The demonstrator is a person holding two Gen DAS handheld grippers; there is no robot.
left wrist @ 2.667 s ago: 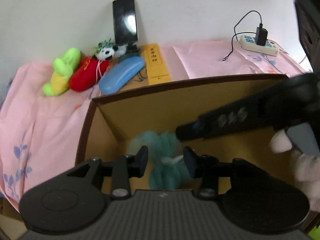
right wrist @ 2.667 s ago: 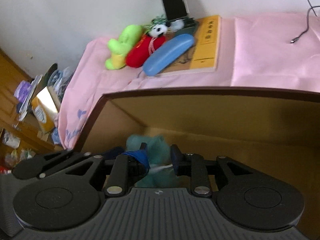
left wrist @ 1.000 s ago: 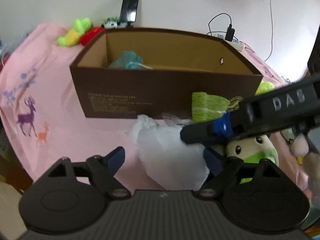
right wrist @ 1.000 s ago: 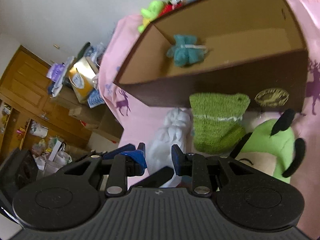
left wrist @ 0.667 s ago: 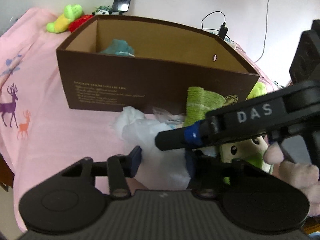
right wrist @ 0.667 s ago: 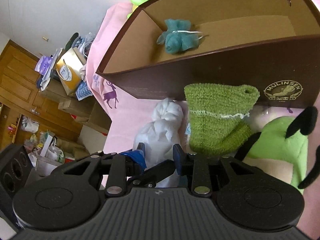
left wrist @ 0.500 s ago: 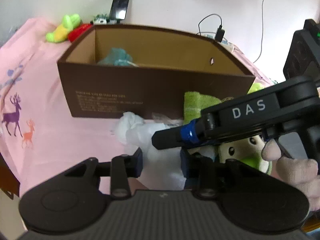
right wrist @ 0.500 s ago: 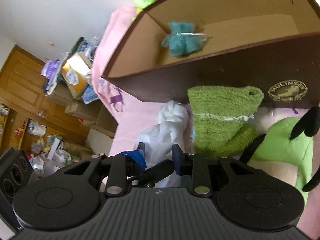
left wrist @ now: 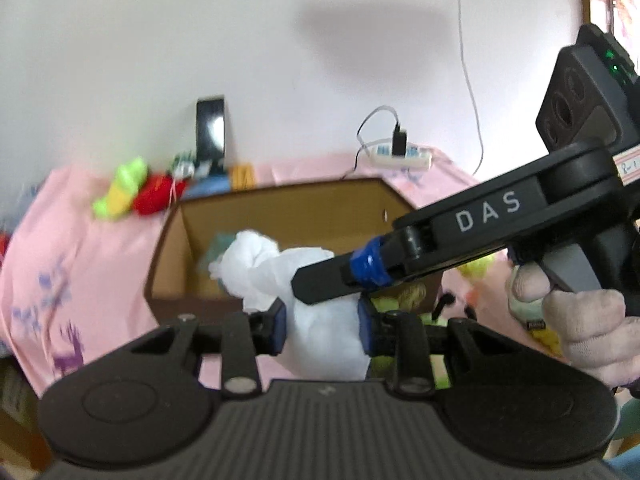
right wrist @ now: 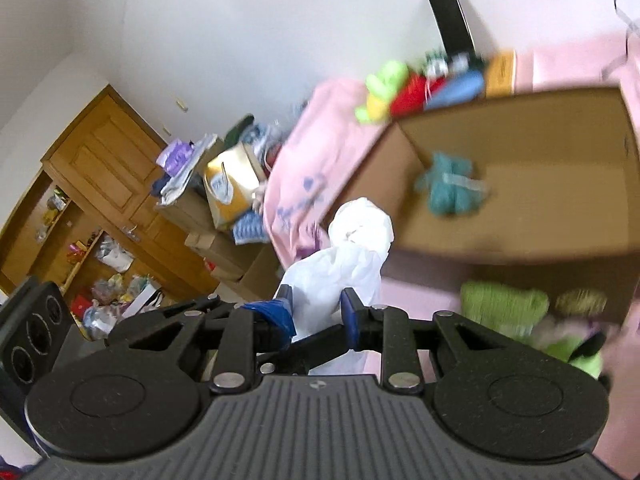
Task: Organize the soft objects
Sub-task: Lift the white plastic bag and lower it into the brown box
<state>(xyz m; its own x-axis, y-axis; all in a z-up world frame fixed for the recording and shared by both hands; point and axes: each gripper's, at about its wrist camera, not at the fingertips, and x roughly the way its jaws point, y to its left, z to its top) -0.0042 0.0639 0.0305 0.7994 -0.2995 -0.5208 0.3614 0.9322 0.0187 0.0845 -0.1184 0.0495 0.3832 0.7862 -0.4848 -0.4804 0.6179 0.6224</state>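
A white soft bundle (left wrist: 316,312) is held up in the air in front of the brown cardboard box (left wrist: 280,208). My left gripper (left wrist: 322,326) is shut on its lower part. My right gripper (right wrist: 318,312) is shut on the same white bundle (right wrist: 344,264) and reaches in from the right in the left wrist view. A teal fluffy object (right wrist: 448,188) lies inside the box (right wrist: 560,216). A green knitted piece (right wrist: 500,308) and a green plush (right wrist: 572,352) lie on the pink cloth in front of the box.
Behind the box are a yellow-green plush (left wrist: 120,192), a red plush (left wrist: 156,198), a phone (left wrist: 211,130) against the wall and a power strip (left wrist: 400,158). Wooden cabinets and clutter (right wrist: 120,216) stand left of the bed in the right wrist view.
Both grippers closed on the white bundle and lifted it off the pink cloth, up to the height of the box opening. The views have tilted upward.
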